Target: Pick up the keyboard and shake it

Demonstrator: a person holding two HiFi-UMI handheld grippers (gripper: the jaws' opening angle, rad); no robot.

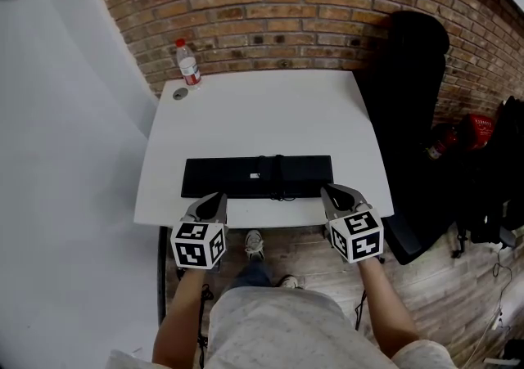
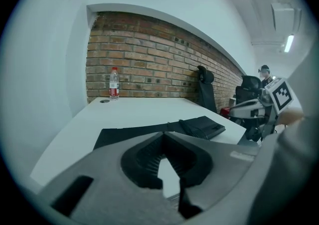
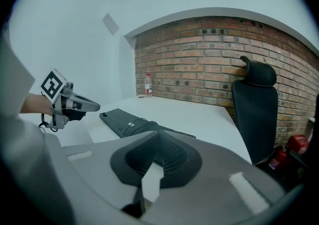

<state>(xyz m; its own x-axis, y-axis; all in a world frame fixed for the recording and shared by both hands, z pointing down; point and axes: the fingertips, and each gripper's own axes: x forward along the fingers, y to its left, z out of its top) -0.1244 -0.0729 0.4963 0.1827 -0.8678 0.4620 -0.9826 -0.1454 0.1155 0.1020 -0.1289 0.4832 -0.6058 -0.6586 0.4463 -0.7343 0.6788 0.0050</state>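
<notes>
A black keyboard (image 1: 258,177) lies flat near the front edge of the white table (image 1: 262,114), with a cable bundled across its middle. My left gripper (image 1: 218,196) hovers at the keyboard's front edge toward its left end, jaws shut with nothing between them. My right gripper (image 1: 327,190) is at the front right corner, also shut and empty. In the left gripper view the shut tips (image 2: 163,133) point over the keyboard (image 2: 124,134). In the right gripper view the shut tips (image 3: 158,132) point along the keyboard (image 3: 119,119).
A water bottle (image 1: 188,63) and a small round cap (image 1: 180,93) stand at the table's far left corner by the brick wall. A black office chair (image 1: 409,89) sits right of the table, with a red object (image 1: 467,132) beyond it. The person's feet are under the front edge.
</notes>
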